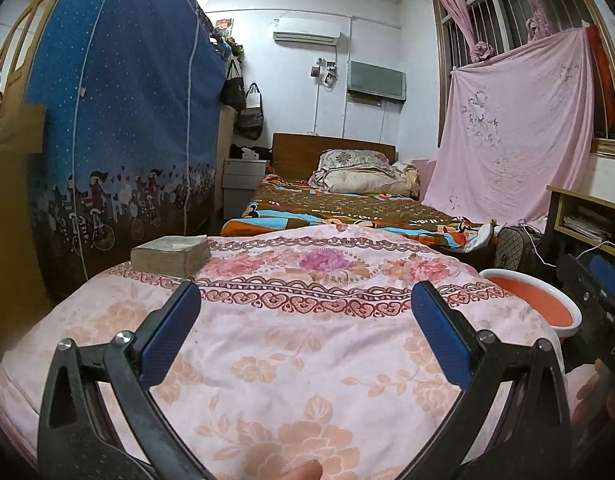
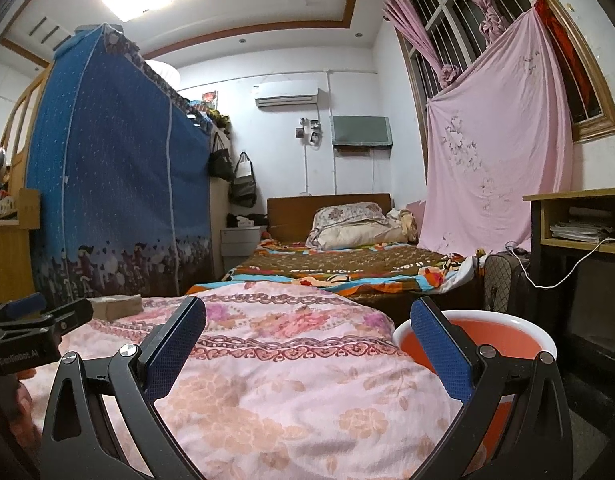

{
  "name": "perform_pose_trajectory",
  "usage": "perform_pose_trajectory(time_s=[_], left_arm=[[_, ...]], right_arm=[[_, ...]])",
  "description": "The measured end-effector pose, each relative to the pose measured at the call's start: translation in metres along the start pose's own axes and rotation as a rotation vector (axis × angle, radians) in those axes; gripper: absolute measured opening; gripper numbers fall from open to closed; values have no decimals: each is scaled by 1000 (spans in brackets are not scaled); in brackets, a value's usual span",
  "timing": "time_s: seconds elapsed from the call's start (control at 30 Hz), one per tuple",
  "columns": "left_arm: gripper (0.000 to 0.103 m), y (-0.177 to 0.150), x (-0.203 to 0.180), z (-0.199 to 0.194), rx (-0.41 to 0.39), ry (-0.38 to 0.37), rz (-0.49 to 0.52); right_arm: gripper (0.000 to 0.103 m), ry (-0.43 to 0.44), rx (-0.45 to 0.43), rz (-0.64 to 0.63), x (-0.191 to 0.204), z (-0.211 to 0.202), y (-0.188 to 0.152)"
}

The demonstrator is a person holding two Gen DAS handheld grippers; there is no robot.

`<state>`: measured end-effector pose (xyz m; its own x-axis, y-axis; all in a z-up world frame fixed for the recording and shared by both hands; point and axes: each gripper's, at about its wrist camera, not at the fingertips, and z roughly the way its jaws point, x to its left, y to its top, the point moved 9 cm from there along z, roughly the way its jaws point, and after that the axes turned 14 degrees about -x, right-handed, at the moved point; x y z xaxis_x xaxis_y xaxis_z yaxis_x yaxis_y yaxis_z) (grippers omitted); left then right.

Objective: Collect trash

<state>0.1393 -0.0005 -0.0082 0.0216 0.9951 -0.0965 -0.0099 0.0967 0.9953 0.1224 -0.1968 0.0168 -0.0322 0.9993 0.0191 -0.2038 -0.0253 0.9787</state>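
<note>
Here, in the left wrist view, the left hand-held gripper (image 1: 306, 300) hangs over a pink floral quilt (image 1: 291, 344), its blue-padded fingers (image 1: 171, 332) spread wide apart with nothing between them. A thick, worn book (image 1: 172, 255) lies on the quilt beyond the left finger, near the quilt's far left edge. Off the quilt's right edge sits an orange bin (image 1: 535, 300) with a white rim, and just beyond it the right hand-held gripper (image 1: 603, 280) shows in part. Behind the quilt lies a bed (image 1: 347, 208) with a brown patterned cover. No loose trash can be made out on the quilt.

In the right wrist view, the right hand-held gripper (image 2: 307, 316) is likewise held above the quilt (image 2: 267, 360) with fingers (image 2: 439, 348) wide apart and empty. The bin (image 2: 507, 340) stands close against the quilt's right edge, partly behind the right finger. The book (image 2: 117, 306) rests at the quilt's far left, and the left hand-held gripper (image 2: 35, 312) reaches in just in front of it.
</note>
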Motion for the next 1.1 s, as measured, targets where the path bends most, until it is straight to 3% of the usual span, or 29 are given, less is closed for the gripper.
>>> perform_pose_trajectory(time_s=[1.1], left_arm=[[92,-4,10,0,-3,20,9]], right_arm=[[103,7,46,-12,4,4,-15]])
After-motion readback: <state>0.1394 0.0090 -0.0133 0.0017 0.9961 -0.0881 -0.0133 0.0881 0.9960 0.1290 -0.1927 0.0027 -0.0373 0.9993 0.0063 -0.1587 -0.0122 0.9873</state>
